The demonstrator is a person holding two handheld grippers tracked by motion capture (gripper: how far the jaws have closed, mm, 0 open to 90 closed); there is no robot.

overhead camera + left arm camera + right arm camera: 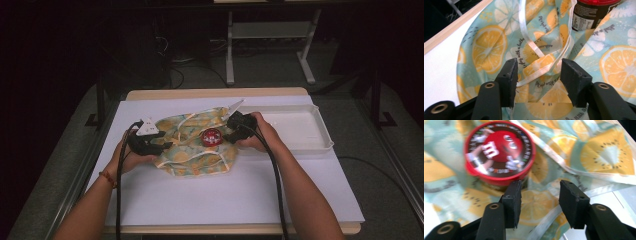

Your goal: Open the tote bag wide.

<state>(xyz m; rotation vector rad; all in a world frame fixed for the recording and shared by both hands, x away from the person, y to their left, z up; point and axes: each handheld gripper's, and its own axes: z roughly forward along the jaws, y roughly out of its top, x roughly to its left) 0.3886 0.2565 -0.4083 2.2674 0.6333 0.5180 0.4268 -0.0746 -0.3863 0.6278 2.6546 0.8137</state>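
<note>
Landmark for all positions: the lemon-print cloth bag (197, 142), lying spread and crumpled at the middle of the white tabletop (225, 195).

At the bag's left edge, the left hand-held gripper (162, 145) points into the fabric. In the left gripper view its jaws stand apart over the printed cloth, with a white ribbon drawstring (537, 72) crossing the gap between them; the pads press on nothing.

On the bag, a little right of its centre, stands a round candy tub with a red lid (211, 136), upright, lid facing up.

At the bag's right edge, the right hand-held gripper (229, 136) sits just beside the tub. In the right gripper view its jaws are parted, the tub (499, 151) beyond the tip of one jaw and not between them; only cloth lies in the gap.

Right of the bag, a shallow white tray (320, 142) rests on the tabletop.
</note>
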